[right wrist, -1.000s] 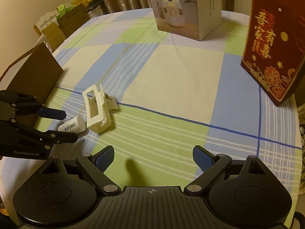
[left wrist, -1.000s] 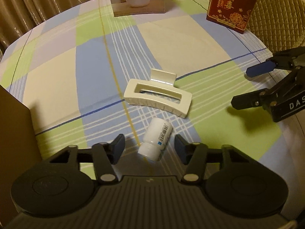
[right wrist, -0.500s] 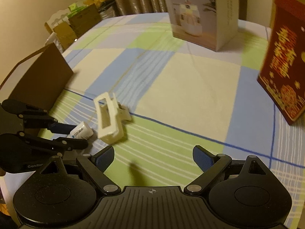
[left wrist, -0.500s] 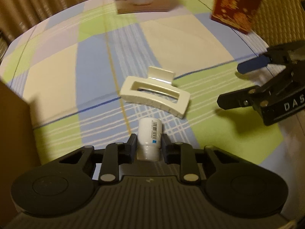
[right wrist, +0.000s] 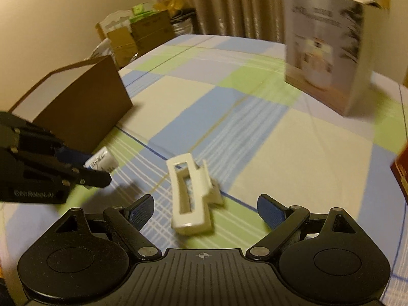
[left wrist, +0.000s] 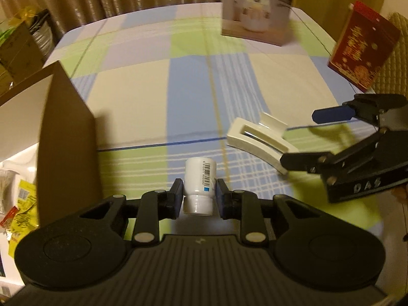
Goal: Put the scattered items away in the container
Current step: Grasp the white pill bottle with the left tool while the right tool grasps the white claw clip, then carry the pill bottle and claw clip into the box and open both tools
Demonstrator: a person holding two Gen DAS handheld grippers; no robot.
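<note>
My left gripper (left wrist: 199, 199) is shut on a small white bottle (left wrist: 199, 182) with a barcode label, held above the checked tablecloth. In the right wrist view the same bottle (right wrist: 102, 162) sticks out from the left gripper (right wrist: 88, 164). A cream hair claw clip (left wrist: 260, 141) lies on the cloth to the right. My right gripper (right wrist: 205, 210) stands open just over the clip (right wrist: 190, 195), which lies between its fingers without touching the pads. The brown cardboard box (left wrist: 63, 132), the container, stands open at the left; several packets lie inside it.
A tall white product box (left wrist: 255, 7) stands at the back of the table, and a red gift box (left wrist: 362, 48) at the back right. The brown box (right wrist: 76, 104) is left of the clip. Cartons (right wrist: 137, 33) are stacked beyond the table.
My left gripper closed on the white bottle, lifted it off the cloth and turned towards the brown box. My right gripper moved left, over the hair clip.
</note>
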